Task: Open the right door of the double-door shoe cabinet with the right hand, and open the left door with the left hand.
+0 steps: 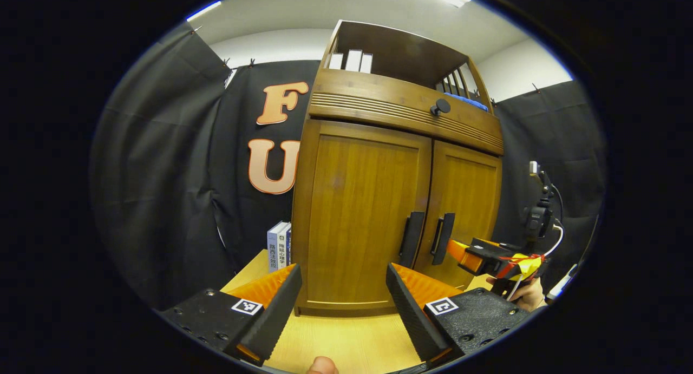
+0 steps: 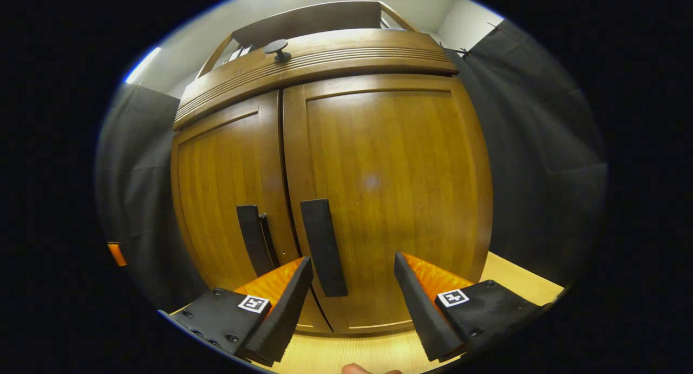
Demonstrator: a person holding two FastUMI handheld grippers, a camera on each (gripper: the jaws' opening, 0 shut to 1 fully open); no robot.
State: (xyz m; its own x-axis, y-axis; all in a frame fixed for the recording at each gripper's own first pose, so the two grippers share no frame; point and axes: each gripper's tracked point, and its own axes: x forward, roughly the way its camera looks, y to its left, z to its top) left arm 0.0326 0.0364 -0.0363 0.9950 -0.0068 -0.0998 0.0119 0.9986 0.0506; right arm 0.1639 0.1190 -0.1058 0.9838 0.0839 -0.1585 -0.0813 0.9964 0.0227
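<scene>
The brown wooden shoe cabinet (image 1: 400,100) stands on a light table, both doors shut. The left door (image 1: 360,211) and right door (image 1: 468,211) each carry a black vertical handle, left handle (image 1: 411,238) and right handle (image 1: 444,237), at the middle seam. My left gripper (image 1: 344,303) is open, short of the left door, with nothing between its fingers. My right gripper (image 1: 460,252) is close to the right handle. In the right gripper view that gripper (image 2: 352,303) is open, and the right handle (image 2: 324,247) stands just inside its left finger (image 2: 287,303), untouched as far as I can tell. The left handle (image 2: 253,238) lies beyond.
Two books (image 1: 279,247) stand on the table (image 1: 346,341) against the cabinet's left side. Above the doors is a drawer front with a black knob (image 1: 440,107), and an open shelf holds white books (image 1: 352,60) and a blue cloth (image 1: 465,100). A hand (image 1: 528,295) holds the right gripper.
</scene>
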